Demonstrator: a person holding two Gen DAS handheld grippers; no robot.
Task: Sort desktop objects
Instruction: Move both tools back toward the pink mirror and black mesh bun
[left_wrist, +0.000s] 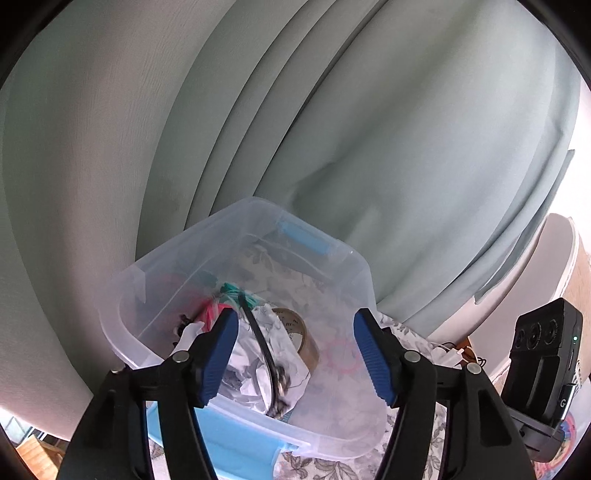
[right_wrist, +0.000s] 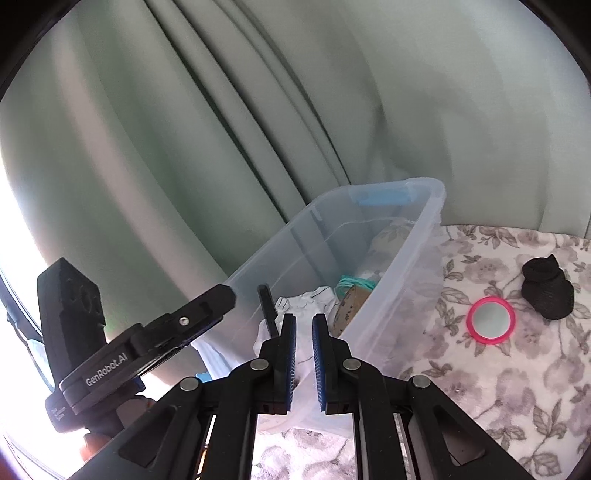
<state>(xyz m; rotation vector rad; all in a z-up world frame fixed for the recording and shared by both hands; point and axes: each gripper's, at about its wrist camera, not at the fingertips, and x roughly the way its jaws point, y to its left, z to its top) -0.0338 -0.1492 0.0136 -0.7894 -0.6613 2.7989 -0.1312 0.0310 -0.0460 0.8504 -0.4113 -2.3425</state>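
One bin (left_wrist: 343, 273), one tape roll (left_wrist: 301, 332); left hand-held gripper (left_wrist: 291, 354) spread empty, right (right_wrist: 303, 354) nearly closed, empty.

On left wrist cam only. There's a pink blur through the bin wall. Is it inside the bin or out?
Observer: Out. It's a pink-rimmed round mirror lying on the floral cloth beside the clear bin.
Operator: Anything else loose out there?
Observer: One black lumpy object, on the cloth close by the mirror.
Operator: Right gripper carrying anything?
Observer: No. The right gripper is all but closed, with nothing between its pads.
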